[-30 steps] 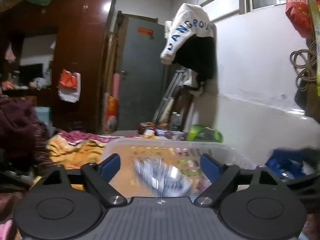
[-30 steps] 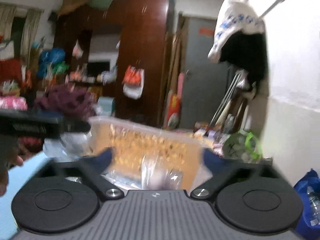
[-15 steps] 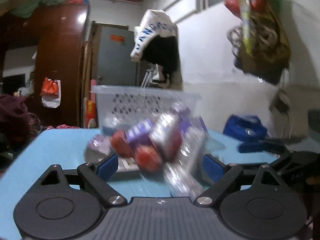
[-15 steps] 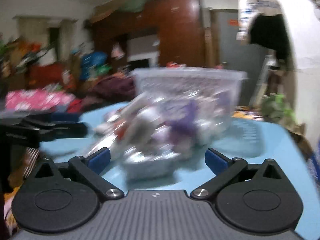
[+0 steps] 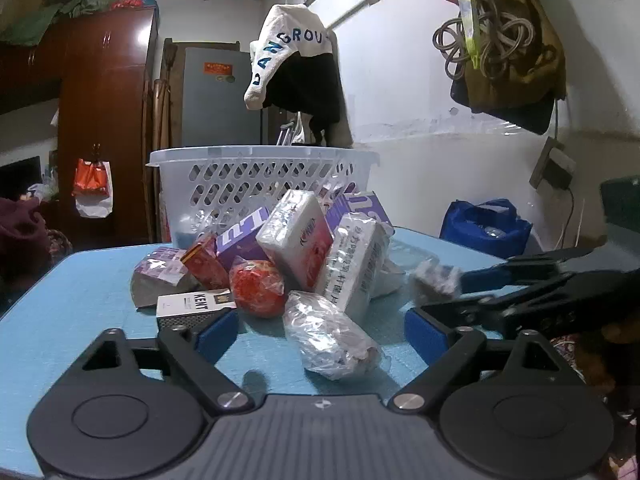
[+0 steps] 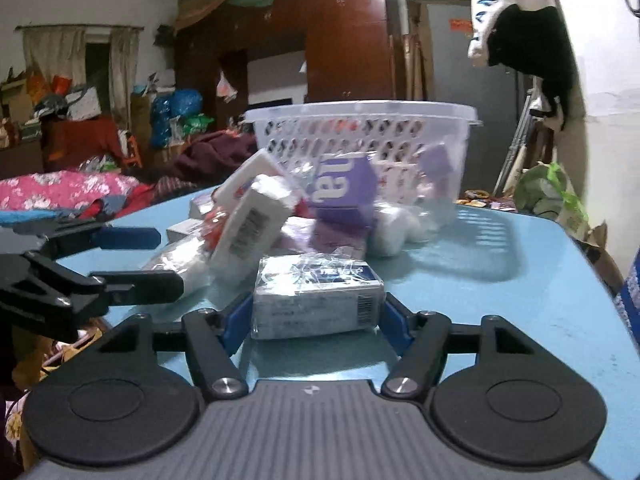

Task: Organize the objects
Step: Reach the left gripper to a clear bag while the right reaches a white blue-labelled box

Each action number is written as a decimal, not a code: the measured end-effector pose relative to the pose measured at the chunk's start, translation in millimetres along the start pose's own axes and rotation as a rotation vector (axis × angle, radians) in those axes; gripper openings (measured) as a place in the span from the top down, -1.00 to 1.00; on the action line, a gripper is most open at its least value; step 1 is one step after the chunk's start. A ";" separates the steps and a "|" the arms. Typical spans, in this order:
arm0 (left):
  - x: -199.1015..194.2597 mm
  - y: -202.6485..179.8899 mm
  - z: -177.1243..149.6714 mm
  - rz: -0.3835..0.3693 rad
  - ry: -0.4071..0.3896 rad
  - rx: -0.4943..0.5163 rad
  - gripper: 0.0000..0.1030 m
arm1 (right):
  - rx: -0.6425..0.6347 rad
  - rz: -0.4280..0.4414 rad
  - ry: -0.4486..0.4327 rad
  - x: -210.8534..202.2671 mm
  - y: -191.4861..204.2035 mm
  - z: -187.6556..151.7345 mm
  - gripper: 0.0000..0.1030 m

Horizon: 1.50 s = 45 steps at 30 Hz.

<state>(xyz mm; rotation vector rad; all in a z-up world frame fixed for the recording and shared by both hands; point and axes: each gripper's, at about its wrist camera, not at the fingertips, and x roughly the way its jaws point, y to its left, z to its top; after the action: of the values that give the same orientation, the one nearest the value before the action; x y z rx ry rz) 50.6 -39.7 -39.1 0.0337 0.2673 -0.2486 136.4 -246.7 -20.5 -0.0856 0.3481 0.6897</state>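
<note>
Left tool [image 5: 320, 332] agape, right tool [image 6: 314, 312] clamped.

1. We count one basket [image 5: 260, 184], white and perforated, at the far end of the counter [image 5: 80, 280].
2. We count one counter, blue-topped.
3. We see two purple boxes [image 5: 240, 236] in the pile; any others behind them we cannot tell.
4. One KENT pack [image 5: 196, 304].
5. One red box [image 5: 204, 266] and one round red wrapped item [image 5: 258, 288].
6. Two white wrapped packs [image 5: 296, 240] leaning together in the middle.
7. One clear-wrapped bundle [image 5: 332, 340] at the front.
8. One grey wrapped box [image 6: 316, 296] in the right wrist view.
9. Two tools: left [image 5: 320, 334] and right [image 6: 312, 318].
</note>
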 end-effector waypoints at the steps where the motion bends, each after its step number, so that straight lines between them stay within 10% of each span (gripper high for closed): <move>1: 1.8 -1.2 -0.3 0.002 0.005 0.002 -0.43 | 0.009 -0.003 -0.007 -2.7 -2.6 -0.2 -0.35; 3: 4.1 -2.9 -1.4 -0.008 0.020 0.008 -0.05 | 0.017 -0.011 -0.016 -5.2 -2.0 -5.6 -0.35; 45: -28.6 35.6 9.9 0.037 -0.121 -0.067 -0.03 | 0.040 -0.071 -0.099 -22.2 -20.7 2.0 -0.35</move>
<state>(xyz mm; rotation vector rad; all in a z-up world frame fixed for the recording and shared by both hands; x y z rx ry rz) 35.2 1.0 -21.9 -0.0423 0.1546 -0.2036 134.2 -275.8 -11.8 -0.0253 0.2630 0.6137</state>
